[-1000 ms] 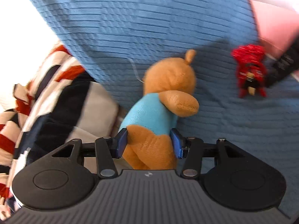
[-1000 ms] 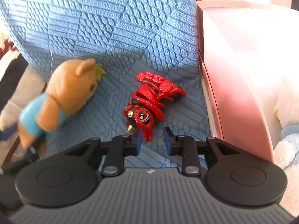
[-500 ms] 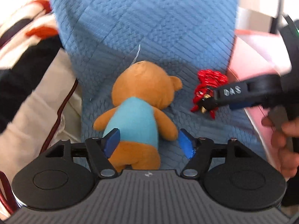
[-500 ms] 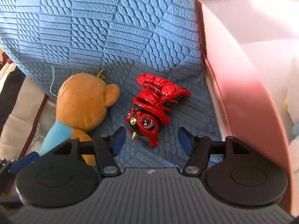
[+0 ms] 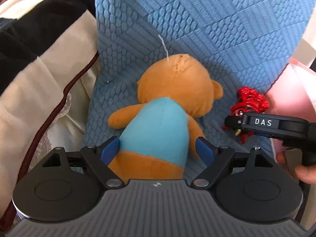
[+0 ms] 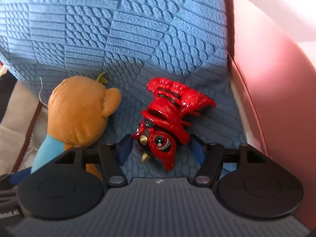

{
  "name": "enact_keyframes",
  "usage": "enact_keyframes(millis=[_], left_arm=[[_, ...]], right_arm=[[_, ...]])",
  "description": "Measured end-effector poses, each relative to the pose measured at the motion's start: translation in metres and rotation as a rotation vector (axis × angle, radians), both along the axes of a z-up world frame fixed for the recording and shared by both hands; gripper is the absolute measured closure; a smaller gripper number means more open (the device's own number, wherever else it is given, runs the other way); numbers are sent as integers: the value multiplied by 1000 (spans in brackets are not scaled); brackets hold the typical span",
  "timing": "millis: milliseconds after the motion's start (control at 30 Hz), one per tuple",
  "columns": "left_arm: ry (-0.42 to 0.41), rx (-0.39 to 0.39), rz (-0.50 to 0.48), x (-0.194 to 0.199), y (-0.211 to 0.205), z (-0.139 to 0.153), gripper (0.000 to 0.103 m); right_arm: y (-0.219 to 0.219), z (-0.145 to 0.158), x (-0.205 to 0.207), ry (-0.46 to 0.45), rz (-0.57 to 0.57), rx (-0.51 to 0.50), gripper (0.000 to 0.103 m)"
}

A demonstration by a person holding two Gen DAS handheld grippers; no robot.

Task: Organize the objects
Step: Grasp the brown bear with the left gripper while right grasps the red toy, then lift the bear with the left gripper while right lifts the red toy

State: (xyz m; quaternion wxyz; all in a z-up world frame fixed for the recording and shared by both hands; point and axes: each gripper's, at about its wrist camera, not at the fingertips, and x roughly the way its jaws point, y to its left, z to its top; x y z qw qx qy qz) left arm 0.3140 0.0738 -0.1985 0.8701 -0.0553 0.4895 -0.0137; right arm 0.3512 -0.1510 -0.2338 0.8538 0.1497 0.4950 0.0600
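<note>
A brown plush bear in a light blue shirt (image 5: 158, 122) lies face down on a blue knitted blanket (image 5: 217, 29). My left gripper (image 5: 158, 150) is open, its blue pads on either side of the bear's waist. A shiny red toy creature (image 6: 167, 118) lies to the bear's right. My right gripper (image 6: 161, 148) is open, with its pads on either side of the red toy's head. The bear also shows in the right wrist view (image 6: 79, 114), and the red toy in the left wrist view (image 5: 248, 100).
A pink bin (image 6: 276, 79) stands against the blanket on the right. A cream, black and red striped blanket (image 5: 39, 69) lies bunched on the left. The right gripper's arm (image 5: 272, 124) and the person's hand (image 5: 304, 173) reach in from the right.
The left gripper opened from its hold on the bear, which now lies flat on the blanket. The right gripper opened wide and moved forward around the red toy's head.
</note>
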Motion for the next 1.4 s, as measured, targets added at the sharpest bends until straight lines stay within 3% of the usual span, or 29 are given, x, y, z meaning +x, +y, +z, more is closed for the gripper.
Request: enact_keyframes(millis=[200, 600, 1100, 1267, 1400], left_arm=[[28, 20, 16, 6, 0, -7, 16], [39, -2, 45, 8, 3, -9, 16], [36, -44, 68, 6, 6, -6, 16], [35, -41, 67, 6, 6, -6, 16], [35, -41, 68, 6, 5, -6, 16]], right_arm=[[7, 9, -6, -39, 28, -101, 40], [4, 44, -42, -133, 79, -103, 40], [7, 57, -70, -104, 129, -53, 40], [3, 50, -61, -24, 154, -2, 39], [2, 46, -49, -17, 175, 4, 40]])
